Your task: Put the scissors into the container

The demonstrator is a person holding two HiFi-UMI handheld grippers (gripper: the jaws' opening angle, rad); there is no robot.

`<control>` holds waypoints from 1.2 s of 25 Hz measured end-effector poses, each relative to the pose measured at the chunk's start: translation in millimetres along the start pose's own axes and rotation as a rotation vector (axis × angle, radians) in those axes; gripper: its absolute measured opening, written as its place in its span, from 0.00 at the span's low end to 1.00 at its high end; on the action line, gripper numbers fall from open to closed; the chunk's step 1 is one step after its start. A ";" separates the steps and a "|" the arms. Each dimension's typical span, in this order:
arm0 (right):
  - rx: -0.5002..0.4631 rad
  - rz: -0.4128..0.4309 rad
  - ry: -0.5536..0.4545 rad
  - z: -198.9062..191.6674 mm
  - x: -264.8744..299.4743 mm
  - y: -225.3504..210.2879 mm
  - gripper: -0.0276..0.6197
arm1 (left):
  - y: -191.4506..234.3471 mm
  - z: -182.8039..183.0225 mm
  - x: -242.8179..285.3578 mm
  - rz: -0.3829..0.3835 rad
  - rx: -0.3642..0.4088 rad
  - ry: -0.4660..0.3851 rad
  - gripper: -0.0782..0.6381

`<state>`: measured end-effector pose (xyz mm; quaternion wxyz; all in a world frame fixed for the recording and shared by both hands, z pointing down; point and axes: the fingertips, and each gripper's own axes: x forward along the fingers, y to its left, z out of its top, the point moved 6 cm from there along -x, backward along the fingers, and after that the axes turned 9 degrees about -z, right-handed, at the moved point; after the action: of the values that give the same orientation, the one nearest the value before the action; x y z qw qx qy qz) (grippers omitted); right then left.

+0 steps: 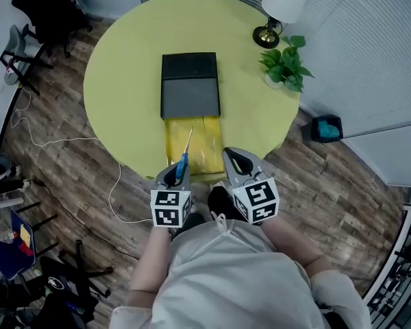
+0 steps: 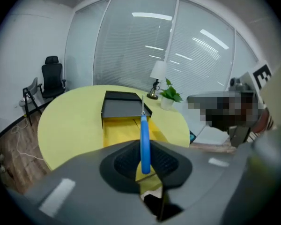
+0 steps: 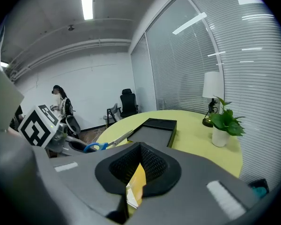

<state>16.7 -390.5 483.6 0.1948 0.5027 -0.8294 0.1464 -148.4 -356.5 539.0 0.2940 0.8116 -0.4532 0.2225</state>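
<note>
My left gripper (image 1: pixel 178 172) hangs over the near edge of the round yellow table (image 1: pixel 123 81), shut on the blue handle of the scissors (image 1: pixel 185 153). The blades point forward over the yellow drawer (image 1: pixel 207 144), which is pulled out from the black container (image 1: pixel 190 86). In the left gripper view the scissors (image 2: pixel 144 139) stand on edge between the jaws (image 2: pixel 145 170), tips toward the container (image 2: pixel 123 106). My right gripper (image 1: pixel 235 160) is beside it on the right, shut with nothing in it (image 3: pixel 138 175). From there the scissors (image 3: pixel 97 146) show at the left.
A white table lamp (image 1: pixel 282 9) and a potted plant (image 1: pixel 285 62) stand at the table's far right. A teal bin (image 1: pixel 327 127) sits on the wood floor to the right. Black chairs (image 1: pixel 44 12) and loose cables (image 1: pixel 68 142) are on the left.
</note>
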 end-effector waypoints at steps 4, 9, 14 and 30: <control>0.017 0.009 0.038 -8.4 13.9 -13.3 0.04 | 6.6 -6.0 35.7 -0.036 -0.041 0.106 0.18; 0.013 0.032 0.059 -10.5 24.5 -21.7 0.04 | 7.8 -10.7 67.7 -0.067 -0.004 0.244 0.18; 0.020 0.038 0.079 -15.2 33.5 -33.2 0.04 | 13.3 -10.8 96.0 -0.076 0.012 0.353 0.18; 0.033 0.015 0.120 -24.8 37.1 -45.7 0.04 | 27.1 -20.7 120.8 -0.096 -0.064 0.452 0.25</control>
<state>46.3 -429.1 525.1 0.2348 0.4900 -0.8174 0.1912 -114.6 -426.8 637.4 0.4240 0.7518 -0.3437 0.3699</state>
